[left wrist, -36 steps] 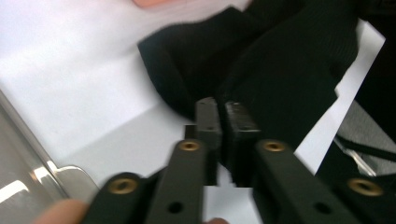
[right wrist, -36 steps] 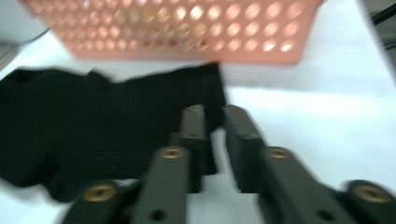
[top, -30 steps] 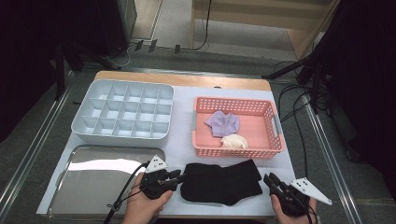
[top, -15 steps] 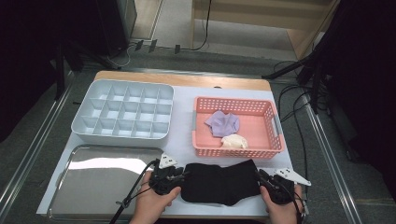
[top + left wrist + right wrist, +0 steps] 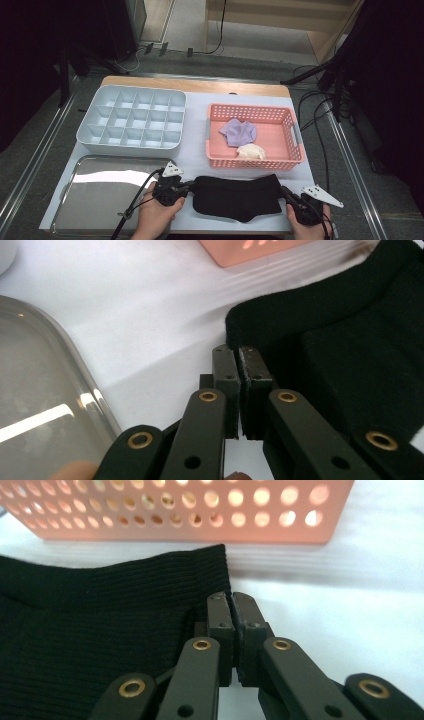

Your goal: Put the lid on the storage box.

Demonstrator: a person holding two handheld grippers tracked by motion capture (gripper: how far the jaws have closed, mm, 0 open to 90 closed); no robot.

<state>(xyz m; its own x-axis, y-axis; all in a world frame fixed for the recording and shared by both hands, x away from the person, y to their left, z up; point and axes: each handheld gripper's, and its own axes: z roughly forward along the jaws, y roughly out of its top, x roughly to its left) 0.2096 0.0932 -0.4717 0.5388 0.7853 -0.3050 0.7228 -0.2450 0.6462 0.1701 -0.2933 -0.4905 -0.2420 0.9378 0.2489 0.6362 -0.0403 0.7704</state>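
A black ribbed cloth (image 5: 235,197) lies flat near the table's front edge, just in front of the pink basket (image 5: 250,163). My left gripper (image 5: 189,187) sits at the cloth's left end, and its jaws have just closed, pinching the corner of the cloth (image 5: 350,340) at the tips (image 5: 240,352). At the right end my right gripper (image 5: 286,192) has also just closed its jaws. In the right gripper view its pads meet (image 5: 232,597) on the edge of the cloth (image 5: 100,630).
The pink basket holds a purple cloth (image 5: 239,132) and a cream cloth (image 5: 251,151). A grey divided tray (image 5: 130,146) stands at the back left. A shiny metal tray (image 5: 100,190) lies at the front left, close beside my left hand.
Both grippers have moved inward to the ends of the black cloth and closed their jaws there. The cloth lies where it was.
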